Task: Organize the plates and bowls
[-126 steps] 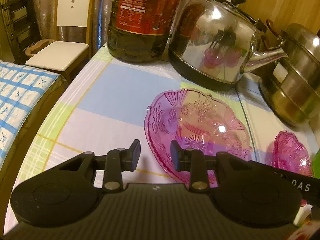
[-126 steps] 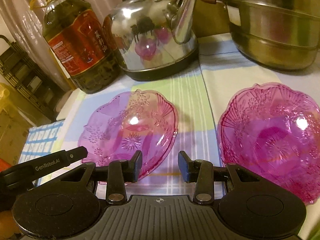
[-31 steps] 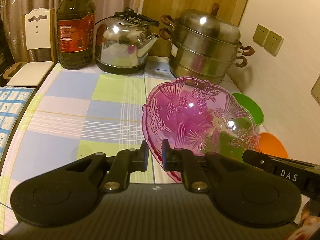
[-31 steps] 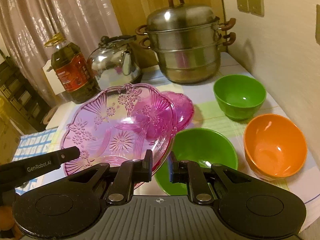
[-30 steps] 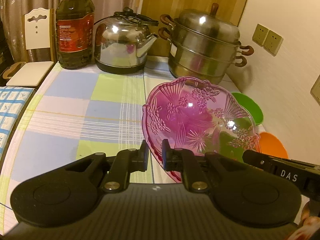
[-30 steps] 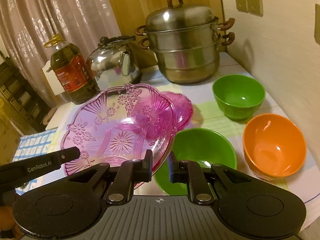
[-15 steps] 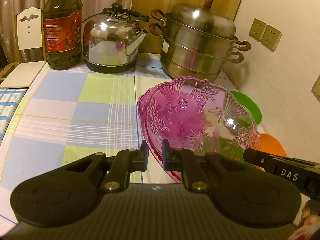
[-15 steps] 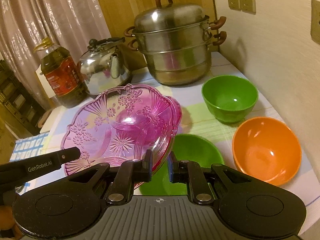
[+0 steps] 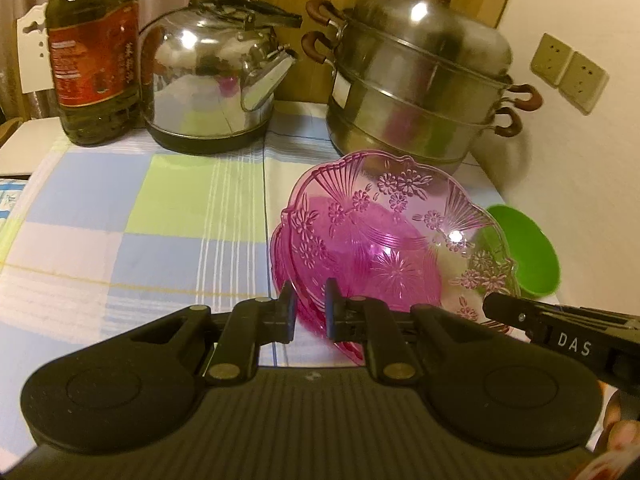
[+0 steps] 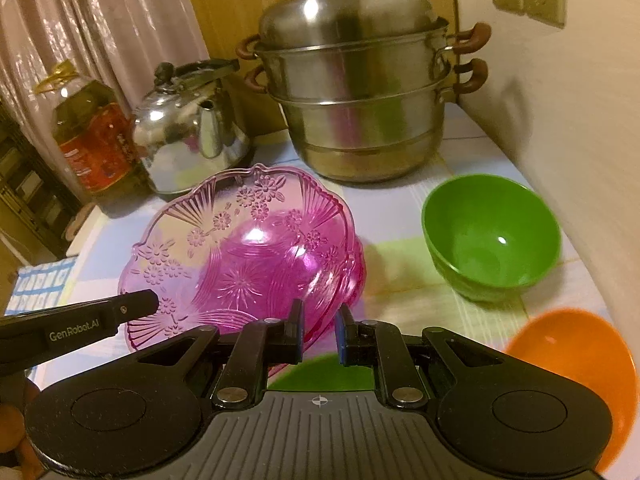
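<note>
I hold a clear pink flower-patterned plate by its near rim with both grippers. My left gripper is shut on the rim's left part. My right gripper is shut on the right part of the same plate. A second pink plate lies on the table right under it; only its edge shows, and I cannot tell whether the two touch. A green bowl stands to the right, an orange bowl nearer right, and another green bowl shows under my right gripper.
At the back of the checked tablecloth stand a steel steamer pot, a steel kettle and an oil bottle. A wall with sockets closes the right side. A white chair stands beyond the table's left edge.
Both grippers have carried the pink plate forward and a little down, over the second pink plate. The pots and the kettle now look nearer. The grip has not changed.
</note>
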The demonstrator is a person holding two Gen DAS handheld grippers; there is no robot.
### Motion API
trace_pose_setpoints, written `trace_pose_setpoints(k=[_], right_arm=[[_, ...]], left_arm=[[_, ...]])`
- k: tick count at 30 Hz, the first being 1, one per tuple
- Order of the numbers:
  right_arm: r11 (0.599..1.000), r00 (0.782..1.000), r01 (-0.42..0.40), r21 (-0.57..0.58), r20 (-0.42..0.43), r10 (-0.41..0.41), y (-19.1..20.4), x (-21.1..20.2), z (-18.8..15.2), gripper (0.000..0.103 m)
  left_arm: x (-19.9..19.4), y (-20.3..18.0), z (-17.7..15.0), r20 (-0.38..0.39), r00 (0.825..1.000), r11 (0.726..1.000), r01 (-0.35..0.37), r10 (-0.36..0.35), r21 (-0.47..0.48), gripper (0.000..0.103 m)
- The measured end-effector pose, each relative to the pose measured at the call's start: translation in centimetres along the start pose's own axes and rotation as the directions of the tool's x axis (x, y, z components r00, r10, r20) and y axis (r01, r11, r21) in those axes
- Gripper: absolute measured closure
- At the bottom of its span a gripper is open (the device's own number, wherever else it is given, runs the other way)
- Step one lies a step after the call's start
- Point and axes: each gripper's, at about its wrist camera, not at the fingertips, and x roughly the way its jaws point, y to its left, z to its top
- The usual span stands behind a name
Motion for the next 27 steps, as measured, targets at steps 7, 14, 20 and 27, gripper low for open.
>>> trace_pose_setpoints(k=[7,14,20,27], right_arm=[[1.000,0.997,0.000,0.015,-0.073,0.001,-1.2,4.8,2.1,0.088],[1.000,0.991,0.021,0.009,-0.134,-0.020,-1.8,8.2,2.5,0.088],[1.000,0.987,0.027,-0.002,-0.159,-0.028,-2.0,9.6,2.3,0.087],[1.000,0.988,0.029,-0.002,-0.153,-0.028,-2.0,9.8,2.2,0.087]], left_arm=[[4.7,0.9,1.0,-0.048,0.999,1.000,-0.017,0.016,-0.005,0.090],[7.4,0.7,0.9,-0.074,0.997,0.999,-0.034,0.036,0.031,0.090],[8.5,0.7,0.6,-0.089,0.995,0.998,-0.043,0.047,0.049,0.089],[8.8,0.6,0.6,-0.084,0.995,0.998,-0.045,0.049,0.052,0.088]])
